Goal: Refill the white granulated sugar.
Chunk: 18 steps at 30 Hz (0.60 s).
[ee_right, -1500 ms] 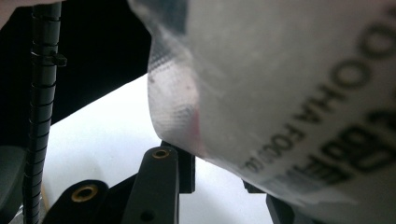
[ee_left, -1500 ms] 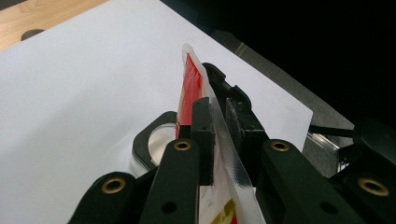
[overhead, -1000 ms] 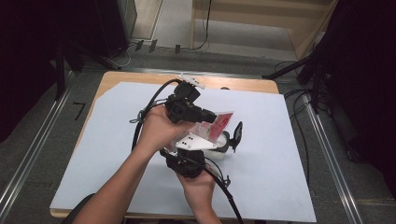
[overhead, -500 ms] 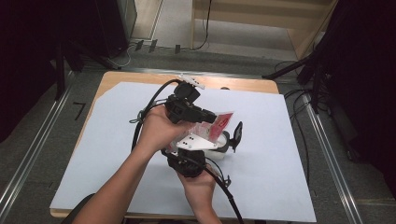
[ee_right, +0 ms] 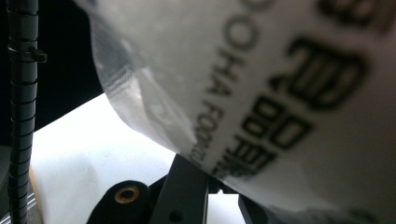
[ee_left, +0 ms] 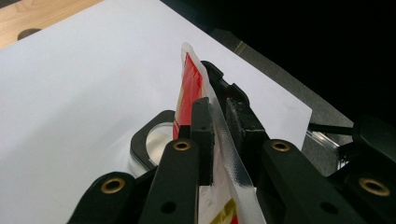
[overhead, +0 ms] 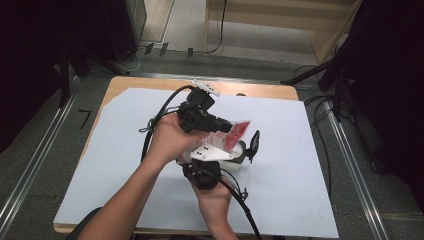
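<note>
Nothing has shifted since a second ago: at centre frame the left gripper (overhead: 227, 126) stays clamped on the red sachet (overhead: 235, 134), right gripper (overhead: 239, 150) pinching its lower edge.

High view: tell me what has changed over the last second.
Nothing has visibly moved. The left gripper stays clamped on the red packet, the right gripper stays under it, and the black-rimmed container sits where it did on the white sheet.
</note>
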Each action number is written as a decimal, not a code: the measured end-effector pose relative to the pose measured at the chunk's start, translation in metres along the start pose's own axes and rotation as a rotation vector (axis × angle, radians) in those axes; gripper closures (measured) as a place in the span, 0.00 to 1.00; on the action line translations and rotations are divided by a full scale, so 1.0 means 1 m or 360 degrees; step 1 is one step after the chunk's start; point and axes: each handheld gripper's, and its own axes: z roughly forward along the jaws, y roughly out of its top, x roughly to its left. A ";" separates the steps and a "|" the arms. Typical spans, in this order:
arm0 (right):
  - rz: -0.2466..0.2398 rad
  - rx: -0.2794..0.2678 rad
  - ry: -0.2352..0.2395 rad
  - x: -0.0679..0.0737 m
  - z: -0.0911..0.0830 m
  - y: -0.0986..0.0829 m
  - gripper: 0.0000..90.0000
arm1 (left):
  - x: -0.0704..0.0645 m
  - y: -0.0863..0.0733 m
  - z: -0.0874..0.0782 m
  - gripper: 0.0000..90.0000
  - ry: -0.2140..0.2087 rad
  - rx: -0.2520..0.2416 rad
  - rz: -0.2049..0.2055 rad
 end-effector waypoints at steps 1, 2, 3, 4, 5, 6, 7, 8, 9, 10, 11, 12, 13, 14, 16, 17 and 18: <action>-0.0001 0.0001 -0.0003 0.000 0.000 0.000 1.00 | 0.000 0.000 0.000 0.92 0.0000 0.0000 0.0000; -0.0001 0.0001 -0.0002 0.000 0.000 0.000 1.00 | 0.000 0.000 0.000 0.92 0.0000 0.0001 0.0000; -0.0001 0.0000 -0.0003 0.000 0.000 0.000 1.00 | 0.000 0.000 0.000 0.92 0.0002 0.0001 0.0001; -0.0002 -0.0001 -0.0002 0.000 0.000 0.000 1.00 | 0.000 0.000 0.000 0.92 0.0002 0.0001 0.0001; -0.0002 -0.0002 0.0000 0.000 0.000 0.000 1.00 | 0.000 0.000 0.000 0.92 0.0001 0.0002 0.0004; -0.0001 -0.0004 0.0004 0.000 0.000 -0.001 1.00 | 0.000 -0.001 -0.001 0.92 0.0006 0.0000 0.0004; 0.0001 -0.0003 0.0007 0.000 0.000 -0.001 1.00 | 0.001 -0.001 -0.001 0.92 -0.0003 -0.0002 -0.0003; 0.0003 0.0000 0.0009 0.000 0.000 -0.001 1.00 | 0.001 -0.001 -0.001 0.92 0.0004 0.0003 0.0000; 0.0000 0.0002 0.0011 0.000 0.000 -0.001 1.00 | 0.001 -0.001 -0.001 0.92 0.0006 0.0002 0.0001; -0.0003 0.0004 0.0015 0.000 0.000 -0.001 1.00 | 0.001 -0.002 -0.002 0.92 0.0015 0.0008 -0.0009; -0.0010 0.0005 0.0017 0.000 0.000 -0.001 1.00 | 0.002 -0.002 -0.003 0.93 0.0017 0.0015 -0.0009; -0.0021 0.0008 0.0012 0.000 0.001 -0.001 1.00 | 0.002 -0.003 -0.003 0.93 0.0011 0.0017 -0.0013; -0.0031 0.0015 0.0008 0.001 0.001 -0.002 0.99 | 0.002 -0.003 -0.003 0.94 0.0015 0.0022 -0.0012; -0.0036 0.0018 0.0014 0.001 0.001 -0.002 0.98 | 0.003 -0.004 -0.003 0.94 0.0007 0.0019 -0.0013; -0.0040 0.0020 0.0021 0.001 0.002 -0.003 0.96 | 0.003 -0.004 -0.005 0.94 0.0018 0.0035 -0.0014; -0.0048 0.0023 0.0024 0.002 0.003 -0.003 0.95 | 0.003 -0.005 -0.006 0.94 0.0012 0.0036 -0.0008; -0.0048 0.0028 0.0030 0.002 0.003 -0.004 0.94 | 0.003 -0.005 -0.006 0.94 0.0016 0.0039 -0.0017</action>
